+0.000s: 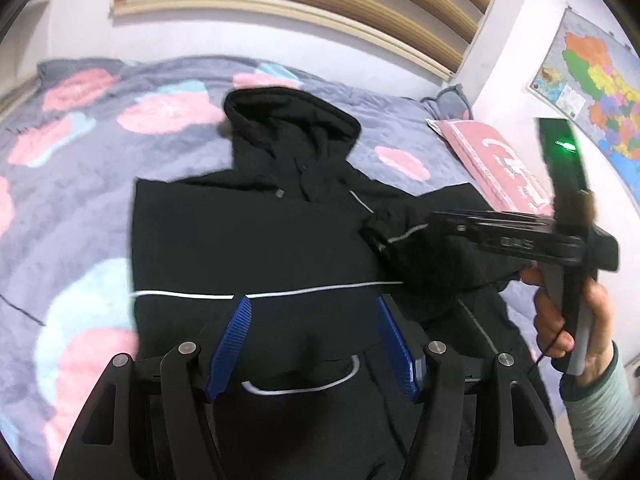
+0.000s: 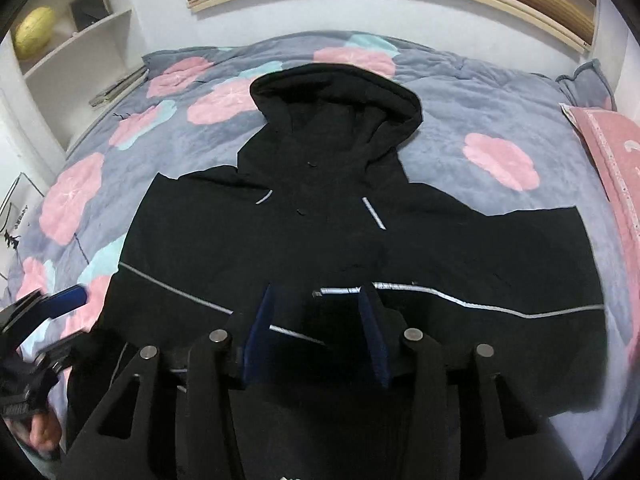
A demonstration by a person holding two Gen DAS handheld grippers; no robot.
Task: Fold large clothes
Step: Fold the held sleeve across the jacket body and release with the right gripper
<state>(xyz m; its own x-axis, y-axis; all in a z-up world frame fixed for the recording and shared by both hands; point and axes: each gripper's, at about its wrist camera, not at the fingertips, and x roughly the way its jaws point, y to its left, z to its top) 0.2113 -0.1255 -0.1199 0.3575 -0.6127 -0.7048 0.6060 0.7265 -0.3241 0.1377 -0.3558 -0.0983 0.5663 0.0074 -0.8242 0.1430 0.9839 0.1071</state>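
Two open grippers [image 1: 312, 344] [image 2: 318, 336] above one black hooded jacket [image 2: 320, 216]

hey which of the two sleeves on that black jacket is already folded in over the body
The sleeve beside the right gripper, its cuff lying on the jacket chest; the other sleeve isn't visible folded onto the front.

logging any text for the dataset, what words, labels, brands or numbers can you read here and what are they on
Nothing is clearly readable.
Right gripper body: raised lettering on its side, too blurred to read.
Pink pillow: white printed shapes, not readable as words.
Wall map: labels too small to read.
Black jacket: only reflective stripes, no visible lettering.
White panel at the left edge, right wrist view: small dark marks, too small to read.
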